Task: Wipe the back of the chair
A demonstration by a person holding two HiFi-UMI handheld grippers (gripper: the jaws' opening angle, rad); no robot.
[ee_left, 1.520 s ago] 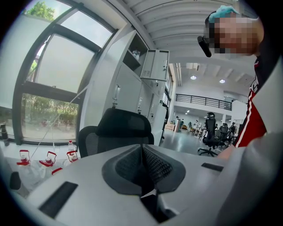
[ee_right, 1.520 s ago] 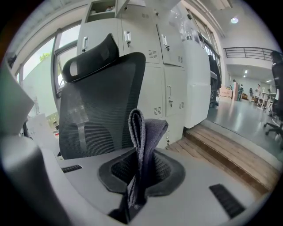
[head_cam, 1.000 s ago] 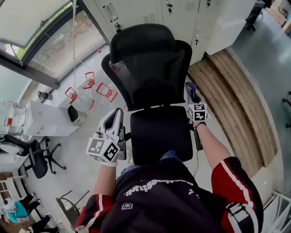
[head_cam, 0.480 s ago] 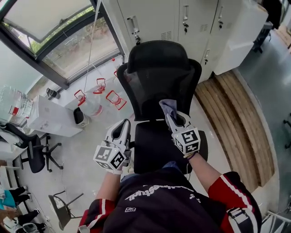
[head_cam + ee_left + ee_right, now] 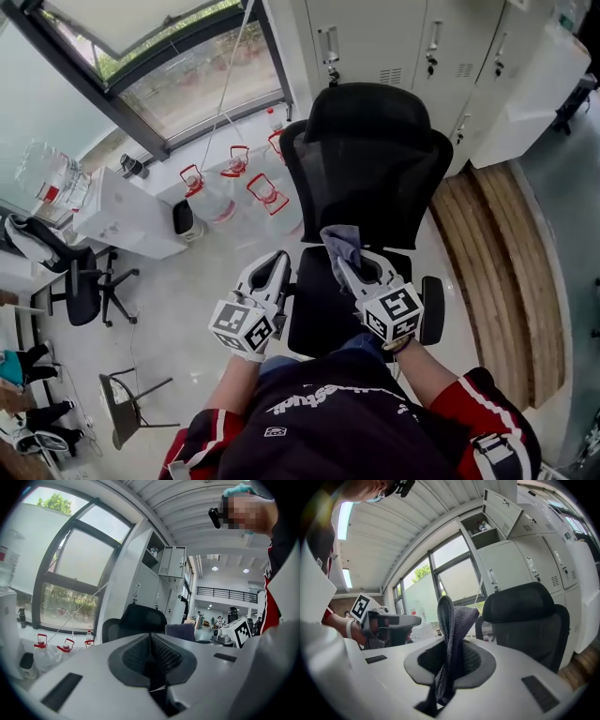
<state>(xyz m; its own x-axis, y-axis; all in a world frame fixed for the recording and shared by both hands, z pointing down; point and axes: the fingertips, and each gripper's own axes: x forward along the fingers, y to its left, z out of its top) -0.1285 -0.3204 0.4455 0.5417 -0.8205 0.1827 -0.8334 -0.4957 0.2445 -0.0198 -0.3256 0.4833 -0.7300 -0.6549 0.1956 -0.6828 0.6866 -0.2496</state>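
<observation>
A black mesh-backed office chair (image 5: 370, 159) faces me, its seat (image 5: 328, 300) just in front of my body. The chair also appears in the right gripper view (image 5: 525, 616) and in the left gripper view (image 5: 138, 620). My right gripper (image 5: 349, 264) is shut on a grey-purple cloth (image 5: 339, 242), which pokes up from its jaws over the seat, just short of the backrest. That cloth (image 5: 452, 634) stands bunched between the jaws. My left gripper (image 5: 274, 272) is shut and empty, beside the seat's left edge. The right gripper's cloth (image 5: 180, 632) shows to its right.
White lockers (image 5: 394, 37) stand behind the chair. Water jugs with red handles (image 5: 234, 183) sit on the floor left of it, below a large window (image 5: 178, 66). A wooden platform (image 5: 497, 262) lies to the right. Another chair (image 5: 84, 281) and desk (image 5: 122, 216) stand further left.
My right gripper has swung with the cloth from the chair's right side to above the seat, before the backrest. The head view shifted, so the chair sits further right in frame.
</observation>
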